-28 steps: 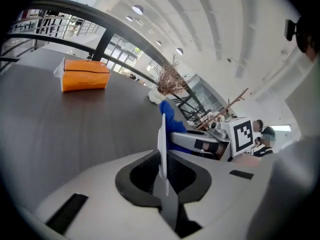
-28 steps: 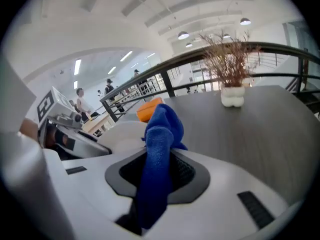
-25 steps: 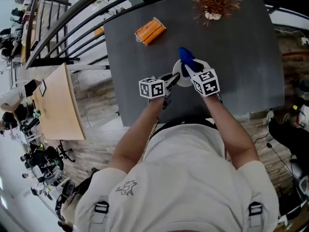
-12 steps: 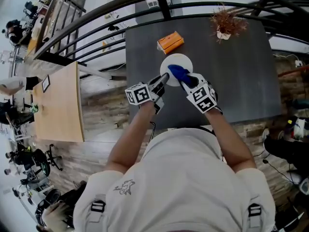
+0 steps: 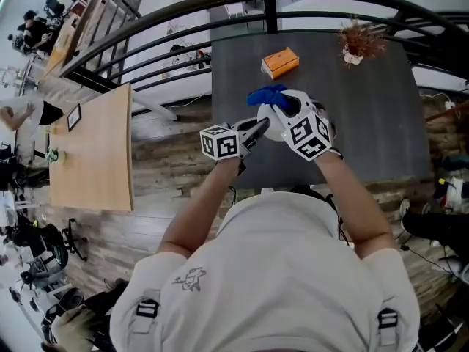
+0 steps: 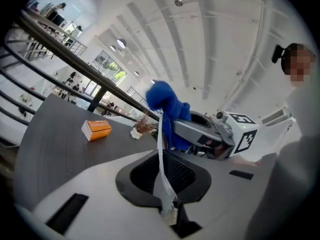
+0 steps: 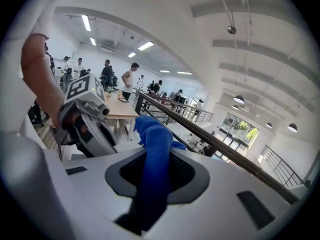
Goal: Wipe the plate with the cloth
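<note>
In the head view both grippers are raised above the dark table. My left gripper is shut on the near-left rim of the white plate, which is lifted and tilted. In the left gripper view the plate shows edge-on as a thin white strip running into my left gripper. My right gripper is shut on the blue cloth, which lies against the plate's far edge. In the right gripper view the cloth fills my right gripper.
An orange box lies on the table beyond the plate. A small pot with a dried plant stands at the far right. A dark railing curves behind the table, and a wooden table stands at the left.
Both grippers have risen off the table together, lifting the plate. The cloth has moved from the plate's middle to its far-left edge, and the right gripper has rolled.
</note>
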A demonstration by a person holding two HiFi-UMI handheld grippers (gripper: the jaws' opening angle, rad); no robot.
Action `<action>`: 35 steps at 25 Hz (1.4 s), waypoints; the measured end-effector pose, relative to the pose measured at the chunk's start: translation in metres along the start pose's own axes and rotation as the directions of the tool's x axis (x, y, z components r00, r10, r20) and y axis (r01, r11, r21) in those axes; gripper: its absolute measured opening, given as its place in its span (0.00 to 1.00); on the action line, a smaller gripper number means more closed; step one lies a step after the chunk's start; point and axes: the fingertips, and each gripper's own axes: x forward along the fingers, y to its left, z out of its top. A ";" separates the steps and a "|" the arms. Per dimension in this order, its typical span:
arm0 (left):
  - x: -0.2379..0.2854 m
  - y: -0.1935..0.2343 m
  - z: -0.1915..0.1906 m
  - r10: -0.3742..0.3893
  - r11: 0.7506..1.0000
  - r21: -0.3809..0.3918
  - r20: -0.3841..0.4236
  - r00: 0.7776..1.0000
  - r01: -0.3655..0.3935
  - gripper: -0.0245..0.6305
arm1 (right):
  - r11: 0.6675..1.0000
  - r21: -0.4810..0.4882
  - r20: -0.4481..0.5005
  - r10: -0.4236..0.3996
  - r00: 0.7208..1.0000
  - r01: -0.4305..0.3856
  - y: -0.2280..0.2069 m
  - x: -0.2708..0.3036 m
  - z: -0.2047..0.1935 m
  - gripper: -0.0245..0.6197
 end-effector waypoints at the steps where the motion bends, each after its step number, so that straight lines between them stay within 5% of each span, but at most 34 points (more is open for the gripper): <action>1: -0.003 -0.005 0.002 -0.007 1.000 0.024 -0.006 1.000 0.007 0.08 | 0.999 -0.015 0.018 0.029 0.999 -0.028 0.016 -0.001 0.010 0.18; 5: -0.022 -0.012 0.027 -0.012 0.995 0.102 0.028 1.000 0.009 0.07 | 0.996 0.009 0.049 0.085 0.995 -0.086 0.053 -0.007 0.026 0.18; 12: -0.067 -0.011 0.083 0.002 0.997 0.071 0.217 0.976 -0.018 0.07 | 0.992 0.111 -0.034 0.059 0.998 -0.055 0.064 -0.019 -0.016 0.18; 18: -0.070 -0.017 0.062 -0.010 0.998 0.064 0.156 0.988 0.000 0.07 | 0.987 0.090 -0.091 -0.124 0.988 0.132 -0.005 -0.039 -0.011 0.18; 23: -0.055 -0.031 0.039 -0.053 0.998 0.031 0.124 0.991 0.049 0.08 | 0.983 0.013 -0.033 -0.180 0.983 0.181 -0.020 -0.039 0.039 0.18; 28: -0.055 -0.032 0.047 -0.068 0.998 0.001 0.179 0.982 0.069 0.07 | 0.997 -0.017 0.022 -0.077 0.997 0.078 0.029 -0.024 0.066 0.18; 35: -0.090 -0.004 0.077 -0.014 0.999 -0.040 0.288 0.958 0.026 0.07 | 0.997 0.031 -0.079 0.074 0.994 -0.072 0.084 -0.009 0.025 0.18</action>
